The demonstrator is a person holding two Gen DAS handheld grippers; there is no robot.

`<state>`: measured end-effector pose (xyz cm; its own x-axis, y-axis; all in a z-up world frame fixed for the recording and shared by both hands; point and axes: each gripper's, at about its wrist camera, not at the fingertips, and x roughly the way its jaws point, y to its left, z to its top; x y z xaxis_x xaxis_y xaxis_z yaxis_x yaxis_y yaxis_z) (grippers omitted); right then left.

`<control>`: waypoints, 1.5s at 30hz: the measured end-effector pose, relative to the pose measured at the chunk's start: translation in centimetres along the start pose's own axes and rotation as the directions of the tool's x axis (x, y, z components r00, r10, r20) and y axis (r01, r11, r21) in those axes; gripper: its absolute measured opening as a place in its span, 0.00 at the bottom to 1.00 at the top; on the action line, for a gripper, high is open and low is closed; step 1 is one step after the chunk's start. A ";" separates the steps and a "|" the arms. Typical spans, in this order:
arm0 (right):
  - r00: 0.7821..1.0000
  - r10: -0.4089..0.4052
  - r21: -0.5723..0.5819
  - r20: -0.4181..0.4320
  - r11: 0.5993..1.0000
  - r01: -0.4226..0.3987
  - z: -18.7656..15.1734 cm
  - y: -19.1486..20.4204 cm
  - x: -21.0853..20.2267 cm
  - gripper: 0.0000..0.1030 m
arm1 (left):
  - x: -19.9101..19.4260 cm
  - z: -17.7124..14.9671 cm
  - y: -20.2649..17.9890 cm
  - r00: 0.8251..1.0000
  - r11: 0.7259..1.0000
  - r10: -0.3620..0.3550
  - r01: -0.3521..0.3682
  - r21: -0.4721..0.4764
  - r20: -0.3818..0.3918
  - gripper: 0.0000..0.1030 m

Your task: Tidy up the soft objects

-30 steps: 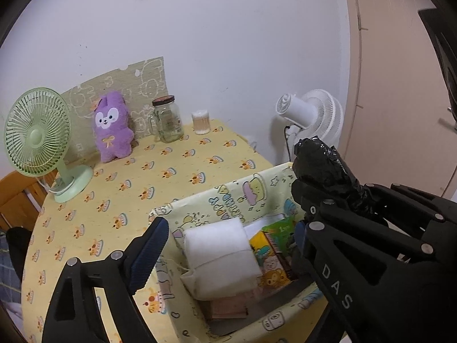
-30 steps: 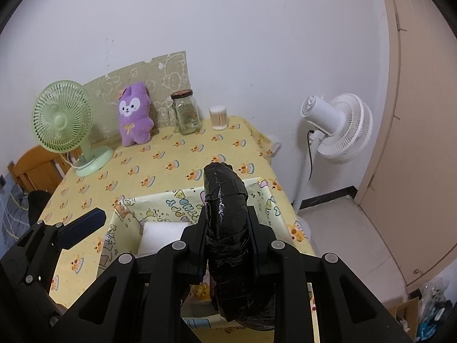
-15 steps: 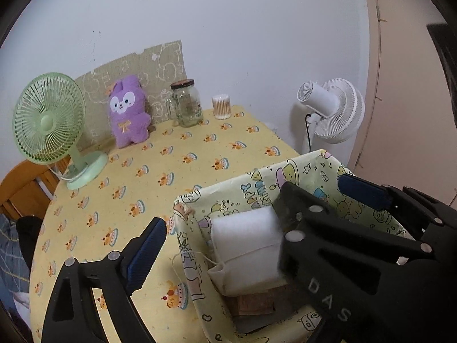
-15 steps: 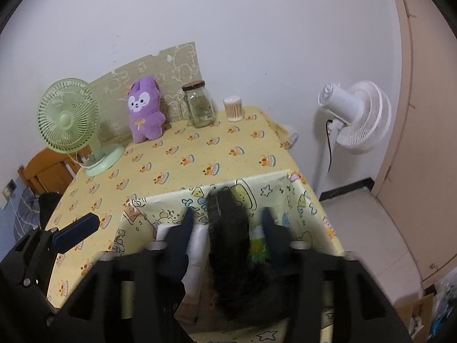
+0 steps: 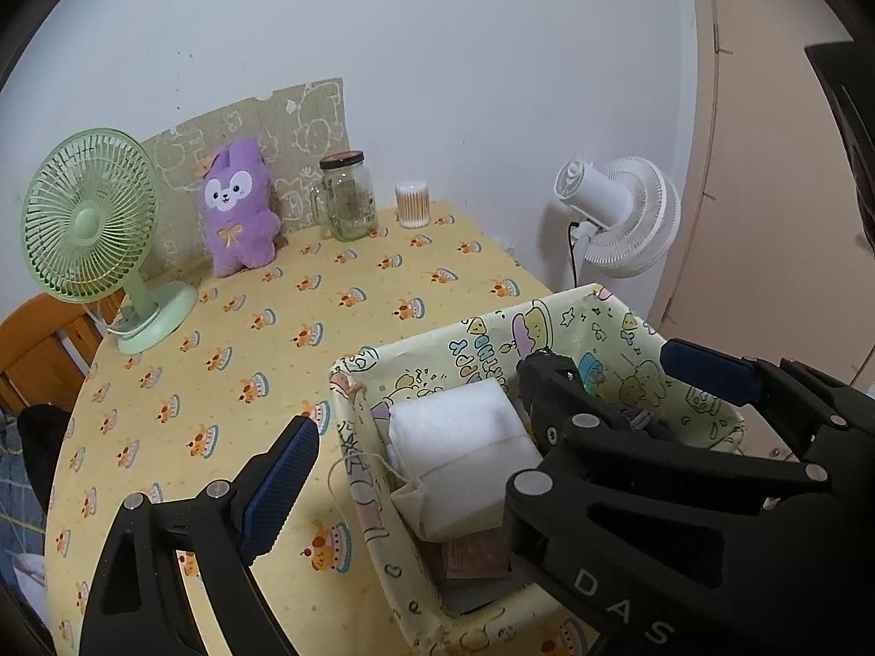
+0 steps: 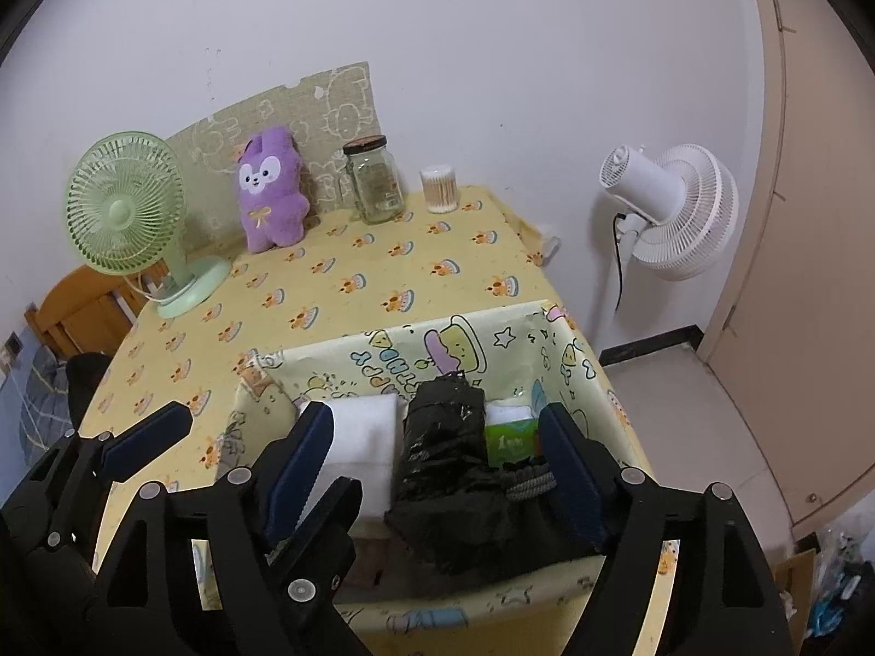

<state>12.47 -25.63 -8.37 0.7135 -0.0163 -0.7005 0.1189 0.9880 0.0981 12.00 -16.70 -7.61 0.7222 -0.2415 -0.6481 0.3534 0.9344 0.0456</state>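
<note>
Released since a sec ago: the black bundle (image 6: 448,454) now lies in the fabric bin (image 6: 590,377), right gripper (image 6: 437,464) jaws just opened, pads clear of it (beside white pad (image 6: 366,437)). Left wrist view: left gripper (image 5: 492,415) wide open, empty, straddling the bin's near-left wall; purple plush (image 5: 239,208) at table's back.

Two fans (one green (image 6: 128,202), one white (image 6: 675,208)), one purple plush (image 6: 270,188), one glass jar (image 6: 374,180), one swab tub (image 6: 440,188), one fabric basket (image 6: 547,328), two grippers (image 6: 437,470) (image 5: 492,421).
</note>
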 end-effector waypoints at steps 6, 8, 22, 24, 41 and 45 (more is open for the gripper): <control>0.999 -0.017 -0.027 0.030 0.999 0.017 -0.1 1.3 -1.8 0.78 | -1.8 -0.2 0.8 0.999 1.000 -0.005 0.006 -0.021 0.033 0.92; 0.999 -0.016 -0.039 0.042 0.999 0.018 -0.2 1.9 -2.4 0.78 | -2.4 -0.3 1.3 0.999 0.999 -0.002 0.003 -0.032 0.044 0.93; 0.994 0.011 -0.087 0.109 0.996 -0.001 -0.7 6.3 -6.1 0.83 | -6.9 -1.6 5.0 0.993 0.996 0.050 -0.041 -0.081 0.110 0.97; 0.993 0.015 -0.089 0.115 0.996 -0.004 -0.9 6.9 -6.5 0.83 | -7.6 -1.8 5.5 0.991 0.995 0.058 -0.048 -0.083 0.119 0.98; 0.971 0.089 -0.150 0.224 0.987 -0.056 -2.3 12.0 -11.7 0.96 | -13.7 -3.8 9.6 0.967 0.982 0.158 -0.132 -0.137 0.199 1.00; 0.963 0.099 -0.155 0.251 0.986 -0.061 -2.6 12.9 -12.9 0.97 | -15.2 -4.2 10.2 0.958 0.979 0.178 -0.150 -0.136 0.224 1.00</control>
<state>2.98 -12.25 0.09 0.8723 0.0435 -0.4870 -0.0330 0.9990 0.0301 2.06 -2.42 -0.48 0.8882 -0.1237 -0.4426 0.1567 0.9869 0.0385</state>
